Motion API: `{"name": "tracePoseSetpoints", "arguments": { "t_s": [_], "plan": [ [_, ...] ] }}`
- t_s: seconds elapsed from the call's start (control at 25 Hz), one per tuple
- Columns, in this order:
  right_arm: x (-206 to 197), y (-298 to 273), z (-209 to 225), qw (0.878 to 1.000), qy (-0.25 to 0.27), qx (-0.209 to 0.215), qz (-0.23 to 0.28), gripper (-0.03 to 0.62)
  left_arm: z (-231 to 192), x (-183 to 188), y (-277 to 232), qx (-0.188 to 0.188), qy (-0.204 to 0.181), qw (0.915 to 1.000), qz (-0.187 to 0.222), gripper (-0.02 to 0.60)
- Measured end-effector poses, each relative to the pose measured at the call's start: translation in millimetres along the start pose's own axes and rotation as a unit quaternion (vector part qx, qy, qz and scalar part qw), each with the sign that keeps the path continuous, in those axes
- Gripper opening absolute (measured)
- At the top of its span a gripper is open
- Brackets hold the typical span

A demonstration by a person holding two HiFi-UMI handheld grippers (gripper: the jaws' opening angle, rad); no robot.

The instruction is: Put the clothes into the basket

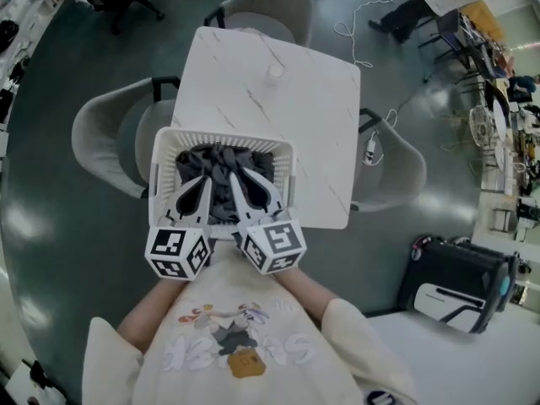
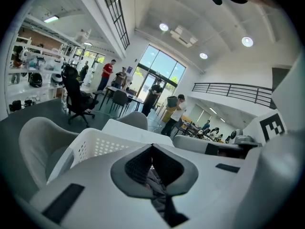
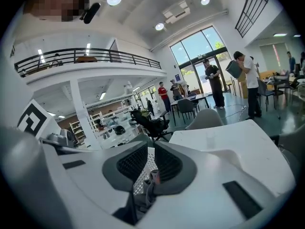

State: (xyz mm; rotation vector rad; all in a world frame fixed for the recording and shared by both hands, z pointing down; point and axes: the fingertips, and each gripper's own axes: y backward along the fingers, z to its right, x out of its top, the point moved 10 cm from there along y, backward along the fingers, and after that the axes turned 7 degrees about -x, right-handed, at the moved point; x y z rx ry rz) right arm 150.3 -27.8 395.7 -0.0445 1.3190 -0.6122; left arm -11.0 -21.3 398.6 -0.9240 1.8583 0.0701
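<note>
- The clothes (image 1: 221,171), a dark grey heap, are down in the white basket (image 1: 164,154), right under and just ahead of both sets of fingertips.
- That basket sits on the near edge of the white marble table (image 1: 278,125), its lattice walls wrapping round the heap on every side.
- Left gripper (image 1: 207,182) hangs over the basket's near half, tips aimed forward and down, fingers pressed together.
- In its own view the left gripper (image 2: 152,147) has its pads meeting at the top, and grey cloth (image 2: 155,180) shows through the slot below them, beyond the fingers.
- The basket wall (image 2: 95,144) stands just off to the left of those fingers.
- Right gripper (image 1: 238,180) is alongside, tips just beside the left's and over the same heap.
- From its own view the right gripper (image 3: 150,147) is closed to a sliver, with basket lattice (image 3: 143,173) and a fold of cloth (image 3: 143,192) showing in the slot. I cannot tell whether that fold is nipped.
- Beyond both sets of fingertips the tabletop (image 3: 228,142) runs on bare.
- Pale chairs stand round it: one left of the fingers (image 1: 101,133), one far ahead (image 1: 270,2), one right (image 1: 396,171).
- Behind the grippers, a cream sweatshirt (image 1: 228,344).
</note>
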Motion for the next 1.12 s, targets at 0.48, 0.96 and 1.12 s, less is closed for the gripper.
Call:
{"name": "tracePoseSetpoints", "arguments": {
  "t_s": [0.48, 0.96, 1.12],
  "plan": [
    [-0.3, 4.5, -8.7, 1.000, 0.012, 0.004, -0.010, 0.028, 8.5, 2.5, 0.1, -0.024, -0.023, 0.9994, -0.002, 0.009],
    [-5.7, 1.5, -2.3, 1.000, -0.003, 0.005, -0.028, 0.029, 4.1, -2.0, -2.9, -0.018, -0.001, 0.9998, -0.012, 0.009],
    [-7.9, -4.1, 1.2, 0.999, -0.002, 0.006, -0.032, 0.029, -0.8, -3.2, -7.9, -0.017, 0.007, 0.9998, -0.011, 0.010]
  ]
}}
